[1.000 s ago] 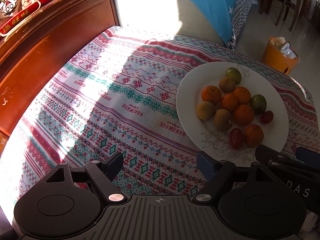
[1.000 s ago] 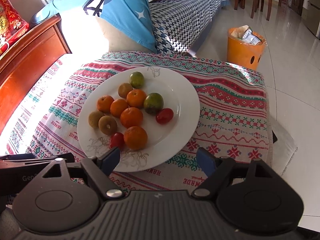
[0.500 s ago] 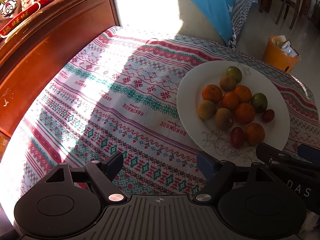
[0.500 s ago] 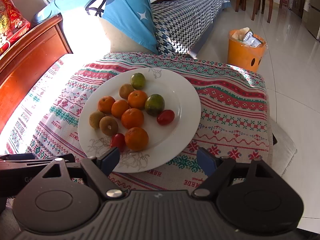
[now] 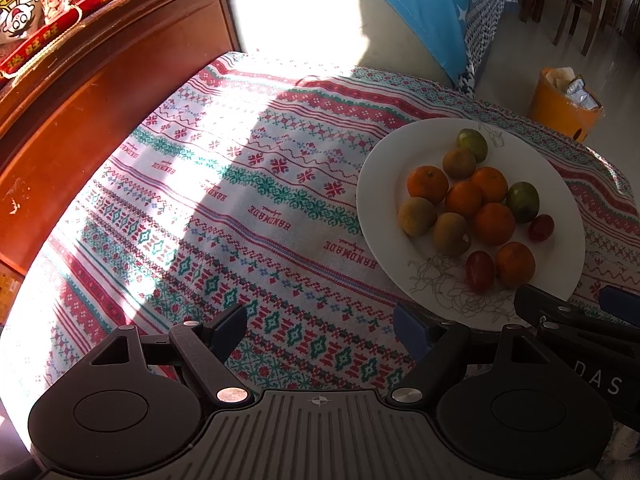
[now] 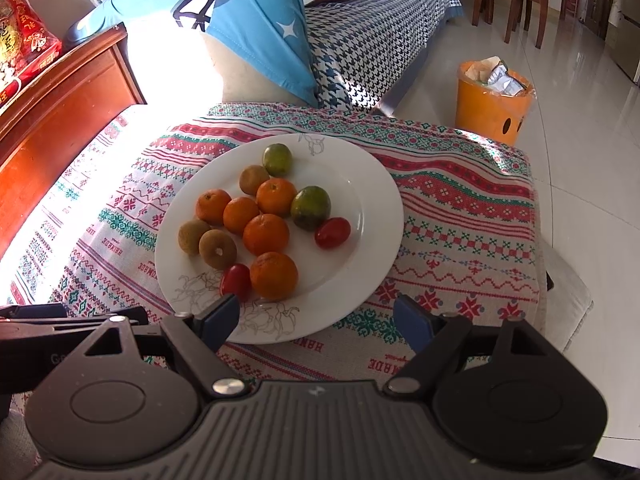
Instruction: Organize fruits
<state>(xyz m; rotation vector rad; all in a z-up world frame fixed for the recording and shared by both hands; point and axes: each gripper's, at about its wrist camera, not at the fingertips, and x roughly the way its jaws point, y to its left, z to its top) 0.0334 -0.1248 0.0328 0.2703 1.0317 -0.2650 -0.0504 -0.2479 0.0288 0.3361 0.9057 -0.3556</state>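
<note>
The right hand-held gripper (image 6: 317, 322) hovers spread wide with nothing between its blue fingertips (image 6: 219, 315), low over the near rim of the white plate (image 6: 372, 216). Just ahead of its left fingertip lie a red cherry tomato (image 6: 235, 282) and an orange mandarin (image 6: 274, 275); farther ahead sit more mandarins (image 6: 265, 234), brown kiwis (image 6: 217, 243), two green citrus fruits (image 6: 311, 208) and a second tomato (image 6: 332, 233). The left hand-held gripper (image 5: 318, 328) is likewise wide open and empty, above the patterned tablecloth (image 5: 224, 208) covering the counter, with the plate (image 5: 384, 184) ahead and to its right. The right tool's black body (image 5: 576, 320) shows at its right edge. Beyond the counter stand an orange bin (image 6: 493, 109) and a blue cushion (image 6: 256, 28)
</note>
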